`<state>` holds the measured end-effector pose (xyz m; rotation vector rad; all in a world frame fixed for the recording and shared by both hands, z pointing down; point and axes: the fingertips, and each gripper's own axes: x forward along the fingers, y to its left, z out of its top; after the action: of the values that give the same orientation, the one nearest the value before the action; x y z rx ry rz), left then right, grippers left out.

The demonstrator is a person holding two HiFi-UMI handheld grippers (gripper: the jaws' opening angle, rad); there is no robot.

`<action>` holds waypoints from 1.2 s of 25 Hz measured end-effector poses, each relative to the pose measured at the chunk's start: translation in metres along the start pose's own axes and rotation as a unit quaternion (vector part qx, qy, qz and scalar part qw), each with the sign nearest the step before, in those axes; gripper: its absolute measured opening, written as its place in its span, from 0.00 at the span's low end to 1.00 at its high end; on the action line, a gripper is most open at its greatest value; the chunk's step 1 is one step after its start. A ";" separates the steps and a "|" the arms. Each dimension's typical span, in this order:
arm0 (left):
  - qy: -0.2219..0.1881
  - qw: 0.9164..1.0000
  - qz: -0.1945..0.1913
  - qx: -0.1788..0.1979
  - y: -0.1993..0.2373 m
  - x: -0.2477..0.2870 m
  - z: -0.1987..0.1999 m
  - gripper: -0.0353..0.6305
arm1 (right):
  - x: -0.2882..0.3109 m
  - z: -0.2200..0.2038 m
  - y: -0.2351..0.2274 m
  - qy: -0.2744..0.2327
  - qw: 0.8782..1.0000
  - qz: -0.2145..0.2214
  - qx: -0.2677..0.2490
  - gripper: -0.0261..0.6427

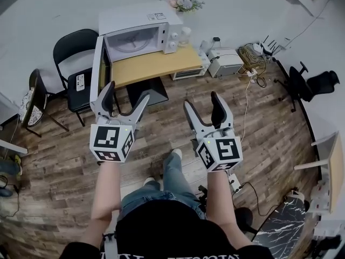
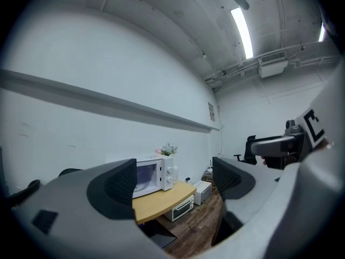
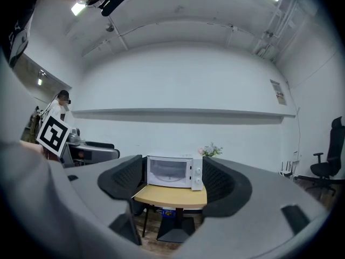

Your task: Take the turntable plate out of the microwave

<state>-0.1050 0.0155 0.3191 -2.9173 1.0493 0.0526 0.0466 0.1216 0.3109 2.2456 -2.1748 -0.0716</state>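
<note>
A white microwave (image 1: 141, 32) stands at the back of a small wooden table (image 1: 156, 65), its door (image 1: 97, 63) swung open to the left. The round glass turntable plate (image 1: 132, 41) lies inside the cavity. Both grippers are held up well short of the table, apart from everything. My left gripper (image 1: 128, 92) is open and empty; my right gripper (image 1: 201, 100) is open and empty too. In the left gripper view the microwave (image 2: 153, 173) shows between the spread jaws. In the right gripper view the microwave (image 3: 172, 171) and the plate (image 3: 168, 176) are centred between the jaws.
Two black chairs (image 1: 75, 55) stand left of the table. A toaster oven (image 1: 186, 73) sits under its right end, with a white box (image 1: 225, 62) and cables beside it. Flowers (image 1: 186, 3) top the microwave. An office chair (image 1: 312, 84) is at the right. Wooden floor lies between me and the table.
</note>
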 end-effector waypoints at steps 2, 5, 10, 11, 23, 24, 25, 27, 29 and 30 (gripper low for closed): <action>0.003 1.000 0.005 0.000 0.004 0.011 -0.003 0.72 | 0.014 -0.003 -0.007 0.000 1.000 0.008 0.003 0.57; 0.004 1.000 0.019 -0.001 0.013 0.033 -0.005 0.72 | 0.042 -0.006 -0.017 0.001 1.000 0.024 0.005 0.57; 0.008 0.999 0.052 -0.008 0.032 0.070 -0.010 0.72 | 0.093 -0.005 -0.041 -0.002 0.998 0.055 0.004 0.57; 0.008 0.998 0.060 -0.009 0.035 0.077 -0.010 0.72 | 0.102 -0.004 -0.047 -0.004 0.998 0.060 0.006 0.57; 0.008 0.988 0.152 -0.026 0.076 0.158 -0.011 0.72 | 0.215 -0.005 -0.102 -0.002 0.990 0.138 0.011 0.57; 0.008 0.987 0.160 -0.028 0.079 0.163 -0.012 0.72 | 0.223 -0.006 -0.105 -0.002 0.989 0.147 0.011 0.57; 0.009 0.985 0.167 -0.030 0.082 0.168 -0.014 0.72 | 0.231 -0.007 -0.107 -0.002 0.988 0.155 0.011 0.57; 0.009 0.983 0.182 -0.036 0.088 0.178 -0.016 0.72 | 0.248 -0.009 -0.112 0.001 0.985 0.171 0.013 0.57; 0.007 0.979 0.196 -0.047 0.093 0.188 -0.020 0.72 | 0.262 -0.011 -0.117 0.002 0.982 0.186 0.014 0.57; 0.006 0.978 0.202 -0.053 0.095 0.193 -0.022 0.72 | 0.268 -0.013 -0.119 0.003 0.981 0.193 0.014 0.57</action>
<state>-0.0169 -0.1813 0.3300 -2.7427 1.6710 0.1053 0.1746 -0.1427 0.3123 1.7876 -2.5747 -0.0270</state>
